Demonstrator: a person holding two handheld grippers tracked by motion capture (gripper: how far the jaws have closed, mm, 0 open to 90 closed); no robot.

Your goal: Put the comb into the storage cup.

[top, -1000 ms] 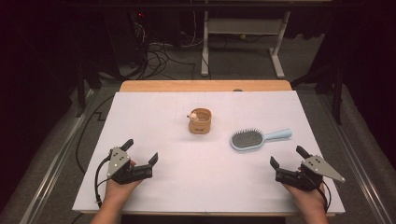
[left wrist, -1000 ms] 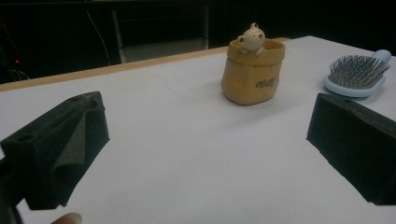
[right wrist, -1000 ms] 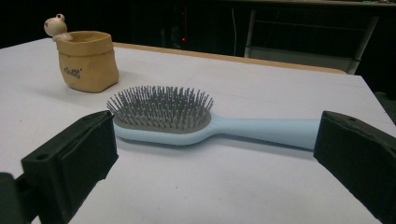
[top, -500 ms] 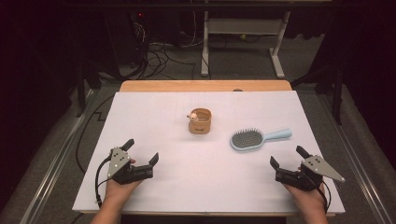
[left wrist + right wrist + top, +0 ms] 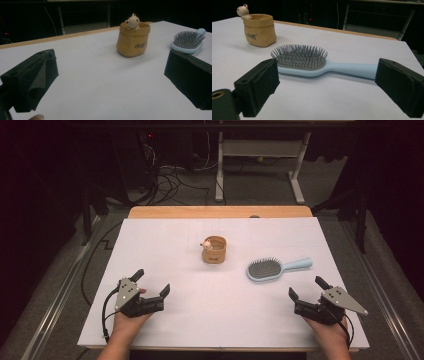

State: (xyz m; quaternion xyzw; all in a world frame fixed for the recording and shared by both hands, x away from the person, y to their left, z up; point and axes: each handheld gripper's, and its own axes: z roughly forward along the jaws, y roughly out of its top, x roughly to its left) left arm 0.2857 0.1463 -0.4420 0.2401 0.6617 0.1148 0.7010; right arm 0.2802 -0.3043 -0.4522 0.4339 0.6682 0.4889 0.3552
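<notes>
I start from the white table (image 5: 165,245), which carries everything. Next in size are my two tools: the left gripper (image 5: 152,290) and the right gripper (image 5: 306,291) sit low at the near edge, one on each side, both with jaws spread and nothing between them. The right jaws have just been closing slightly, with only bare table between them. I judge this to be a ready stance before a reach, each tool parked clear of the things so neither gets knocked.

The hairbrush (image 5: 272,268) lies just ahead of the right gripper and a little inward of it, flat on its back with bristles up, probably so the handle can be pinched from the sides. Its long axis runs crosswise to my right jaws: head toward the middle of the table, pale blue handle pointing outward to the right and slightly away.

Smallest is the tan pouch (image 5: 214,249) with a little bear figure (image 5: 132,20) on its rim, upright and open-mouthed, beyond the brush head and well ahead of the left gripper.
</notes>
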